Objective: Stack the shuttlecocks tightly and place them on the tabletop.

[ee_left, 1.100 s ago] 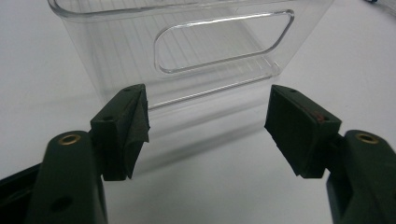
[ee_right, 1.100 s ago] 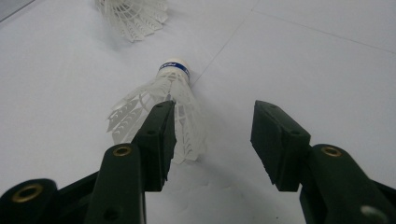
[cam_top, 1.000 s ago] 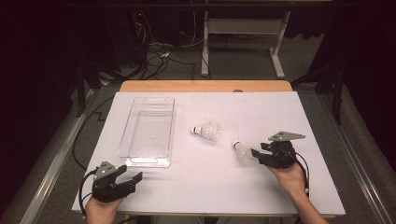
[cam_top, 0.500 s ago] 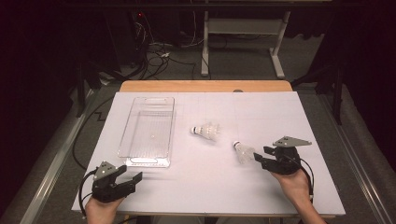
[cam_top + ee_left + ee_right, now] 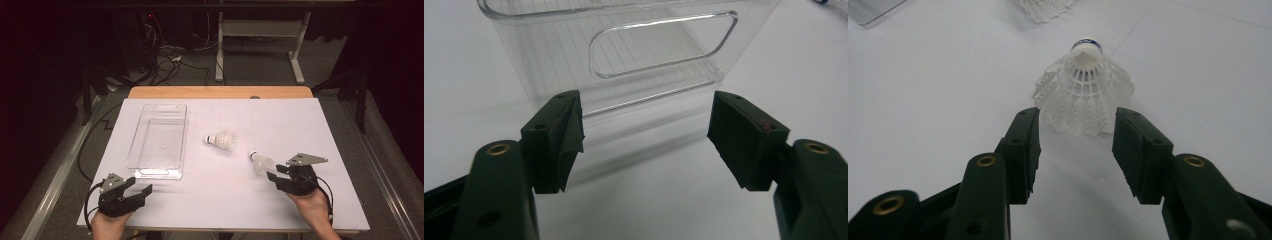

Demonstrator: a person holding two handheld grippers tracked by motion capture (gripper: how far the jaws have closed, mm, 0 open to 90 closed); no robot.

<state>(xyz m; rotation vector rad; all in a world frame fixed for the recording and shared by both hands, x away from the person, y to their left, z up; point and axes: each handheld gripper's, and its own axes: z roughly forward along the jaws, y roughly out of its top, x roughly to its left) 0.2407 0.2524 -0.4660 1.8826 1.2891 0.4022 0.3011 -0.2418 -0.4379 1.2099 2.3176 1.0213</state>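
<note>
A white shuttlecock [image 5: 261,163] [image 5: 1083,97] lies on the white table, its cork end pointing away from my right gripper [image 5: 275,175] [image 5: 1075,130]. That gripper's jaws have just been closing. The edge of the skirt sits between their tips, and the pads stand clear of it. A second shuttlecock [image 5: 221,140] [image 5: 1044,7] lies farther in, towards the middle. My left gripper [image 5: 140,189] [image 5: 646,130] rests open near the front left corner. It faces the near end wall of a clear plastic bin [image 5: 155,173] [image 5: 624,50], with nothing between its jaws.
The white sheet [image 5: 300,125] covers a wooden table whose far edge [image 5: 220,92] shows. Cables and a desk frame [image 5: 260,30] stand on the dark floor beyond. A cable [image 5: 85,165] hangs off the left side.
My right gripper has shifted a little towards the table's near edge and its jaws have narrowed around the shuttlecock's skirt. The left gripper, bin and both shuttlecocks stay put.
</note>
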